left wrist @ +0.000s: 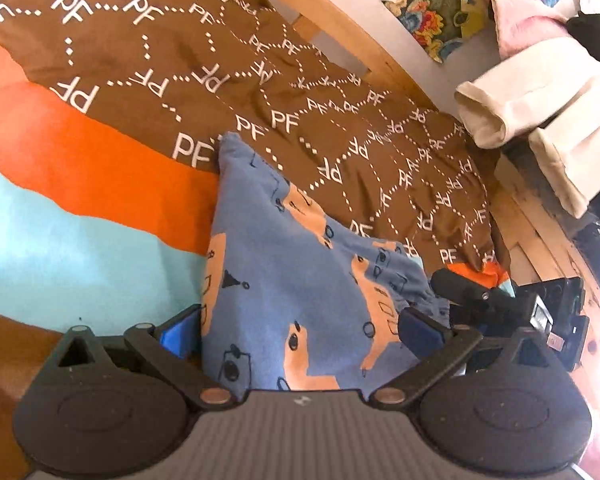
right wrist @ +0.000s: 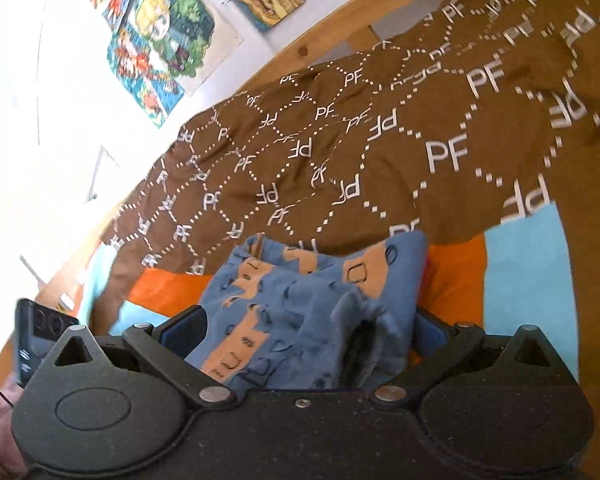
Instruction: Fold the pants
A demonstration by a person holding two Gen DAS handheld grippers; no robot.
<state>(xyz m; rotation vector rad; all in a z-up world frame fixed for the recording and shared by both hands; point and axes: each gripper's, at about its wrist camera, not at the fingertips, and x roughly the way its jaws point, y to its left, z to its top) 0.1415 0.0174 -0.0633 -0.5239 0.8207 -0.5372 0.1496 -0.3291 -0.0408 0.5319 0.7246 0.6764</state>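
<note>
Left tool (left wrist: 300, 330): fingers spread wide, blue pads at either side of the pants (left wrist: 284, 280), cloth filling the gap between them. Cannot tell whether the pads actually pinch the fabric. Pants are blue with orange animal print and small black outline drawings. From the left tool they run forward to a point, lying on the bed. Just right of this tool sits the other tool's black body (left wrist: 512, 308), touching the pants' right edge.

Right tool (right wrist: 306, 334): fingers also spread wide, bunched pants (right wrist: 300, 304) between the pads, a frayed dark opening in the cloth close to the right pad. Grip not readable here either.

Under the pants, on both sides of the tools: striped sheet (left wrist: 80, 184), light blue and orange bands. Beyond the pants: brown duvet (left wrist: 340, 140) with white "PF" letters and dotted lattice, rumpled, overlapping the sheet. Behind it a wooden bed frame (left wrist: 332, 28).

Far right of the left tool: cream folded cloth (left wrist: 540, 100), pink fluffy item (left wrist: 516, 20) above it. Far left of the right tool: colourful pictures (right wrist: 160, 40) on a white wall.
</note>
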